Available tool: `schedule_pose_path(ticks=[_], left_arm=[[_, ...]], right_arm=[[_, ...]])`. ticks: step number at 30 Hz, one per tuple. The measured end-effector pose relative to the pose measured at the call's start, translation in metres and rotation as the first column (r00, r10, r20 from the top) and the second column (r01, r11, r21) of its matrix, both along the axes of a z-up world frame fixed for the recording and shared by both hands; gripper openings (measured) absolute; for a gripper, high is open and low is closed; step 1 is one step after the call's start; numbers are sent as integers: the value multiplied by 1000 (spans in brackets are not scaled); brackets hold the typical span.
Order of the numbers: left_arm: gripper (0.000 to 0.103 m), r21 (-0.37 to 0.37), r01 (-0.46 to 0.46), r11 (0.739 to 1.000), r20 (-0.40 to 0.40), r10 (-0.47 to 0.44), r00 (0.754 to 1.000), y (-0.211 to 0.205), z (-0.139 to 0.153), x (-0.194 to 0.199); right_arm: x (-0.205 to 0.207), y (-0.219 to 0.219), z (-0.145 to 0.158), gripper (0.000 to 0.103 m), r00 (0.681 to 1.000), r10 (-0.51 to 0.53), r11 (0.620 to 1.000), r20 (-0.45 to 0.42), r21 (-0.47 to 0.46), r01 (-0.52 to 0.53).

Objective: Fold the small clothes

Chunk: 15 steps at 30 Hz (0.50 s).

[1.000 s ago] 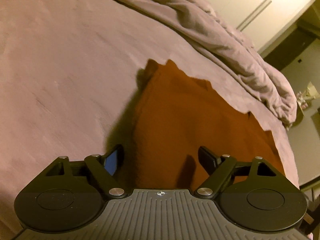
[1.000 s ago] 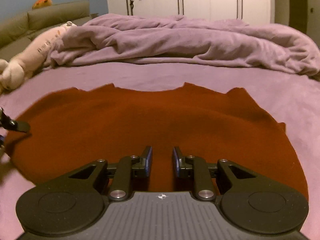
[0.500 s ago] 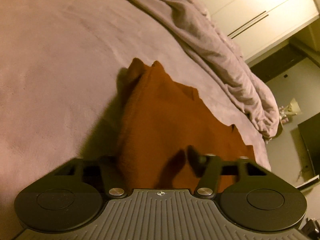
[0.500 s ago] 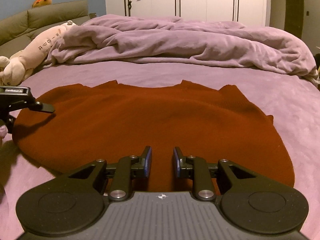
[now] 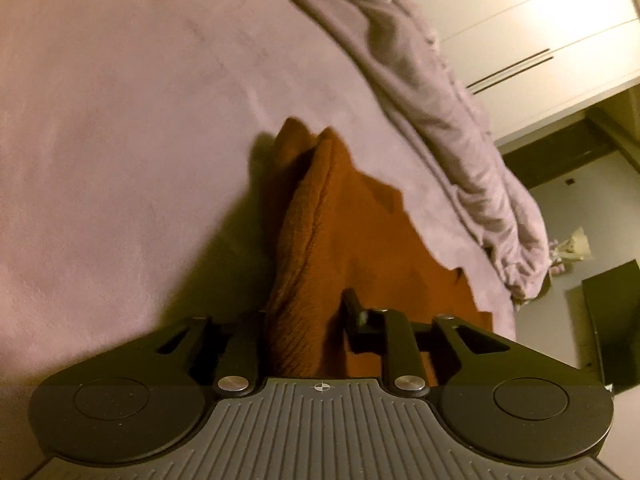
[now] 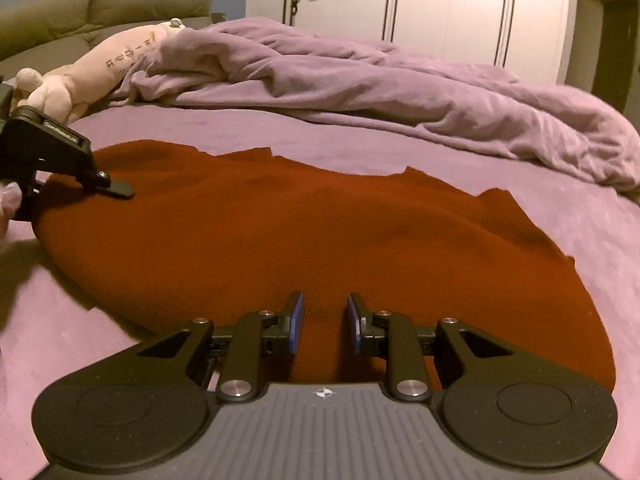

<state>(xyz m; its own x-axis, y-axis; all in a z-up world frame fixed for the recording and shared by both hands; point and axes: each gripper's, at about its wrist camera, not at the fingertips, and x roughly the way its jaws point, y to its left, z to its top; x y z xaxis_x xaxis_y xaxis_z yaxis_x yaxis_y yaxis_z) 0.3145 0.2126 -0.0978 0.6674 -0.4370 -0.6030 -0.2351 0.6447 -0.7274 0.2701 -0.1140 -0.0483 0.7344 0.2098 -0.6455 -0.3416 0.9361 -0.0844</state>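
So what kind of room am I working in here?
Most likely a bedroom: the rust-red garment lies on a bed with a rumpled purple duvet, a white wardrobe behind, and a plush toy.

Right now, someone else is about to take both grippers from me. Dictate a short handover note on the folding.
Left gripper: jaws closing on a raised ridge of the rust-red garment at its left edge; cloth is between the fingers.
Right gripper: narrow gap, over the garment's near edge, nothing visibly pinched.
Garment: spread mostly flat on the purple bed sheet, bunched only at the left gripper. Crumpled duvet and plush toy lie behind it.
Done: garment laid out, left grasp under way.
Left: secure the grasp, then make every fold.
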Motion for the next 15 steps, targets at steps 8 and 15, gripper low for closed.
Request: schedule_pose_path(ticks=[8, 15], left_arm=[[19, 27, -1, 1000, 18, 0, 1000, 0, 17, 1], [18, 138, 83, 987, 146, -103, 984, -57, 93, 5]], right_arm=[[-12, -39, 17, 23, 995, -98, 993, -4, 69, 98], [-23, -84, 23, 23, 976, -217, 973, 31, 81, 214]])
